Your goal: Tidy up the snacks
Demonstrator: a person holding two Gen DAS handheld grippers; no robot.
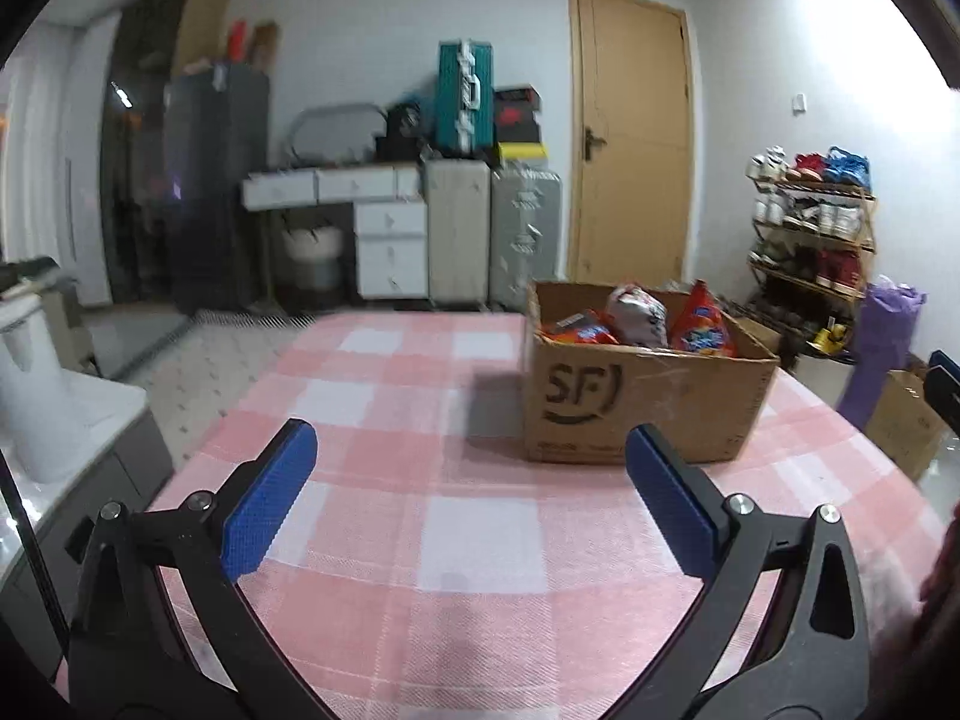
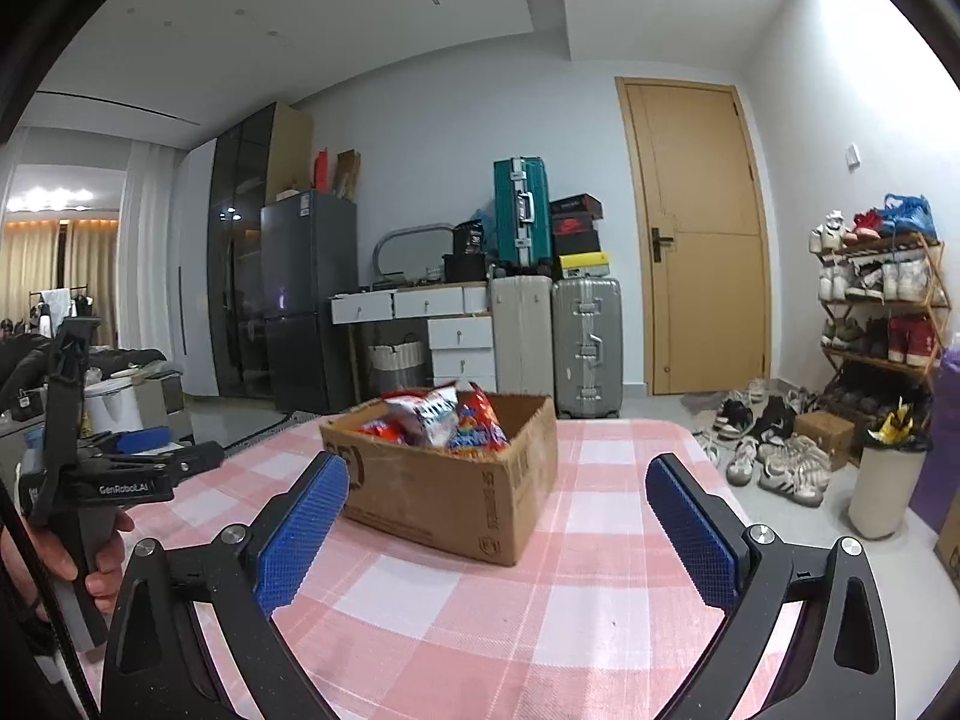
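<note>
You have a box (image 2: 447, 492) sitting on the table (image 2: 600, 600), in the middle of the right wrist view. Snack bags (image 2: 444, 420) lie in it. Behind it stand suitcases (image 2: 585, 348). At far right is a shoe rack (image 2: 882, 300), maybe full.

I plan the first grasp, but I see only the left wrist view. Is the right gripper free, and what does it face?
Observer: Yes. The right gripper is open, with nothing between its blue pads. It faces the brown cardboard box of colourful snack bags.
Operator: What lies on the floor beyond the table's far right corner?
Observer: Loose sneakers lie there, in front of the wooden shoe rack.
Operator: How does my left gripper look from outside?
Observer: A hand grips the black handle of the left gripper, left of the box.
</note>
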